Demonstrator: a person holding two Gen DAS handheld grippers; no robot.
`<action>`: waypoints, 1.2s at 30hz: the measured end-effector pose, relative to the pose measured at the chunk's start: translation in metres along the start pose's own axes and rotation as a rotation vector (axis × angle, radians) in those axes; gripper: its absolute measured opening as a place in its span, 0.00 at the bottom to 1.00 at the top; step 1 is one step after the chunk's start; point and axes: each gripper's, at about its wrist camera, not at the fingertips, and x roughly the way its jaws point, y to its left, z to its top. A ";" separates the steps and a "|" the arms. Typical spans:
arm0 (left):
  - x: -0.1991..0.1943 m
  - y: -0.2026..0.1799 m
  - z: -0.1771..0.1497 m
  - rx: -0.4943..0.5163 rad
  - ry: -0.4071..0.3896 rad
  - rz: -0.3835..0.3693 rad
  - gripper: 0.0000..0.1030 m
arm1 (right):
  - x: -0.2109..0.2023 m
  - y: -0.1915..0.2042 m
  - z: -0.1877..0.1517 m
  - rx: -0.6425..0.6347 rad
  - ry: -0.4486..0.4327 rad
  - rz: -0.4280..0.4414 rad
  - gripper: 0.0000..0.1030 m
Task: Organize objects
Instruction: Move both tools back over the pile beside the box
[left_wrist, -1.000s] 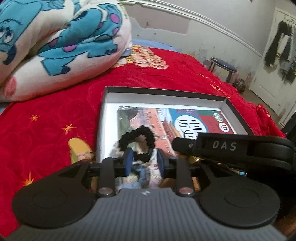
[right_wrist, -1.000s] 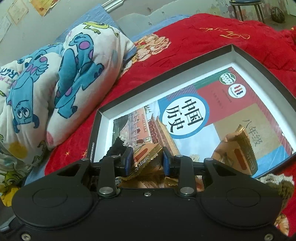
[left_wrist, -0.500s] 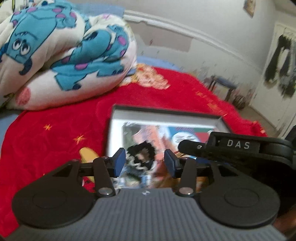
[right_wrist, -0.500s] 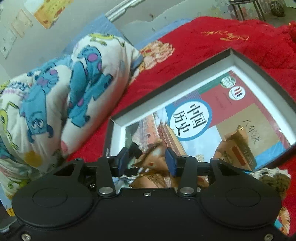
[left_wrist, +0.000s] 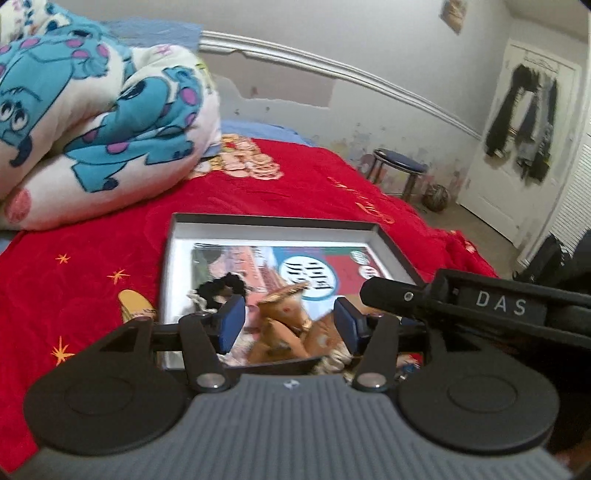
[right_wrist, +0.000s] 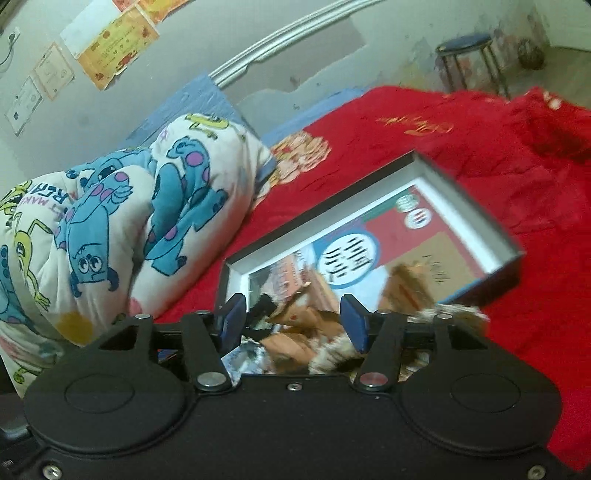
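Red bedspread (left_wrist: 288, 192) carries a shallow black-rimmed box (left_wrist: 397, 251), and inside it lies a textbook (left_wrist: 332, 266) with a black hair tie (left_wrist: 221, 286) at about 8 o'clock on its cover and tan snack packets (left_wrist: 291, 317) toward 6 o'clock. A second ago both pairs of tongs were pinched narrow over these things; now the left gripper (left_wrist: 290, 325) and the right gripper (right_wrist: 291, 321) have their jaws opening, nothing pressed between the pads, and both have drawn back and up from the box. By my reading the hair tie and a packet have just been let go into the box, so that placement looks done. Motion blur smears the packets and the furry thing (right_wrist: 448, 314) at the box's near edge in the right view; I cannot tell what that is, and the box's near wall is hidden behind the grippers.
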 end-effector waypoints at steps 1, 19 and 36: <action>-0.002 -0.003 -0.002 -0.001 0.000 -0.017 0.67 | -0.007 -0.002 0.000 -0.008 -0.002 -0.005 0.54; 0.013 -0.012 -0.023 0.015 0.045 0.011 0.73 | -0.066 -0.085 0.013 0.078 0.020 -0.336 0.51; 0.049 -0.045 -0.057 0.088 0.066 0.048 0.72 | -0.027 -0.114 -0.005 0.243 0.152 -0.267 0.45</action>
